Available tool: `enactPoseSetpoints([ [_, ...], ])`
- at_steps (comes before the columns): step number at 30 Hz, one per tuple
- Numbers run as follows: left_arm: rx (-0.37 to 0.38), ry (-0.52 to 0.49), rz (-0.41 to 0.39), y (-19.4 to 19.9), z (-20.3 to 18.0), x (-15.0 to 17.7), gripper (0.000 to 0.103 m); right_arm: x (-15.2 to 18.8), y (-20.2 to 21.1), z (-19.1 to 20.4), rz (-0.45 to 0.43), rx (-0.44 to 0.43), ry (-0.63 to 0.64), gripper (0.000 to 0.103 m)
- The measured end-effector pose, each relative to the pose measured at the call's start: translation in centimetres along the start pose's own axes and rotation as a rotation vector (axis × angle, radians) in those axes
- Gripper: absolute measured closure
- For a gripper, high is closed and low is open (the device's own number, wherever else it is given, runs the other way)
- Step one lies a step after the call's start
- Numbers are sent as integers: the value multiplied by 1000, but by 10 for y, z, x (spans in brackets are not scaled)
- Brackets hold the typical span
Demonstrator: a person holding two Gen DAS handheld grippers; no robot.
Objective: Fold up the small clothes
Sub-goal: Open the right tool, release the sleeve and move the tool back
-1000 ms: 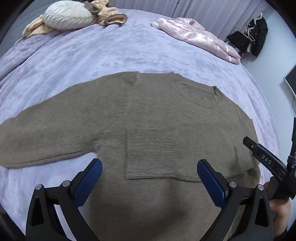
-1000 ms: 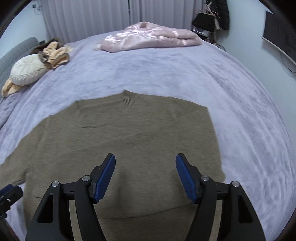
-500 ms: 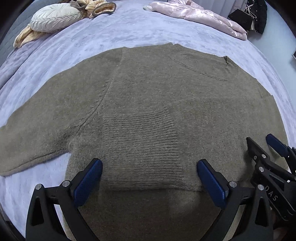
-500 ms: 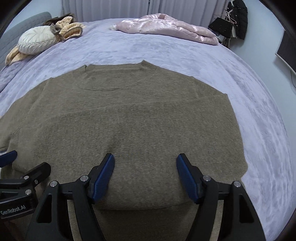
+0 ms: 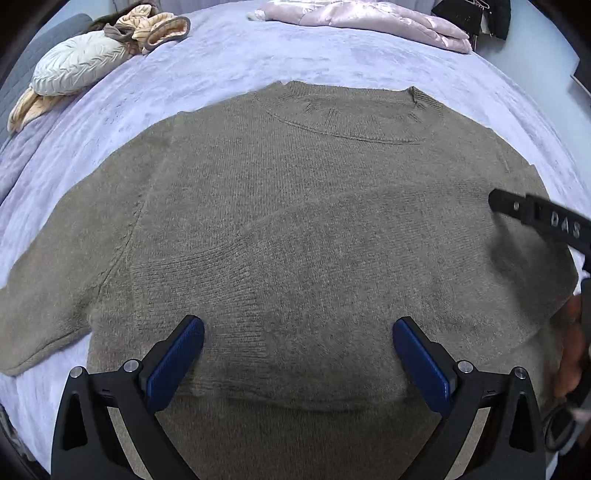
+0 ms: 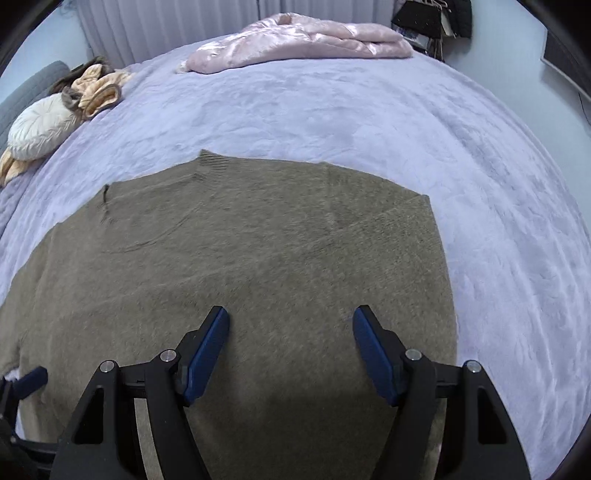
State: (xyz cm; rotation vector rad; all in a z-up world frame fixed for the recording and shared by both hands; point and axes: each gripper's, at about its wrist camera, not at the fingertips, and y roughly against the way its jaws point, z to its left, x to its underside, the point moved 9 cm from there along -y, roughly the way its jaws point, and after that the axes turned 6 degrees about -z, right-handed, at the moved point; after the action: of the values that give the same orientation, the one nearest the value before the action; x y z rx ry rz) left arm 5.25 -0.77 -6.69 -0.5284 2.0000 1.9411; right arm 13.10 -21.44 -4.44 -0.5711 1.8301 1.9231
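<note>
Cushion first, at the far left: the round, pleated cream cushion (image 5: 75,68) lies at the head of the bed on the lilac plush bedspread (image 5: 229,62), with a crumpled peach-and-brown garment (image 5: 151,29) beside it. Compared with a second ago, both sit nearer the top edge of my left view, because my hands have come down toward the bed.

Next comes the olive-brown knitted sweater (image 5: 295,206), spread flat on the bedspread with its neckline away from me. One sleeve reaches out to the left; the other is folded across the chest, its ribbed cuff near the middle. The sweater now fills far more of the left view than it did a second ago.

My left tongs (image 5: 297,352) hang over the sweater's lower part, blue pads (image 5: 175,363) spread wide, nothing between them. They were just as wide before.

My right tongs (image 6: 291,349) hover over the sweater's right half, also spread and empty, a touch wider than a second ago. Their tip shows at the right edge of the left view.

Farthest back on the right, a shiny pink quilted jacket (image 6: 299,42) lies on the bedspread.
</note>
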Motion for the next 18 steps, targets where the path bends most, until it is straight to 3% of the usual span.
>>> enactPoseSetpoints([
  [4, 20, -10, 5, 0, 2, 0, 0, -8, 0, -11, -24, 30, -39, 25],
  [8, 10, -8, 13, 1, 3, -1, 0, 0, 46, -15, -144, 24, 4, 25],
  [11, -7, 17, 22, 7, 2, -3, 0, 18, 79, -53, -205, 59, -5, 25],
  [15, -11, 20, 4, 13, -6, -7, 0, 42, 96, -103, -207, 148, 39, 25],
  [18, -29, 31, 5, 12, -9, -6, 0, 55, 89, -110, -171, 119, 58, 25],
])
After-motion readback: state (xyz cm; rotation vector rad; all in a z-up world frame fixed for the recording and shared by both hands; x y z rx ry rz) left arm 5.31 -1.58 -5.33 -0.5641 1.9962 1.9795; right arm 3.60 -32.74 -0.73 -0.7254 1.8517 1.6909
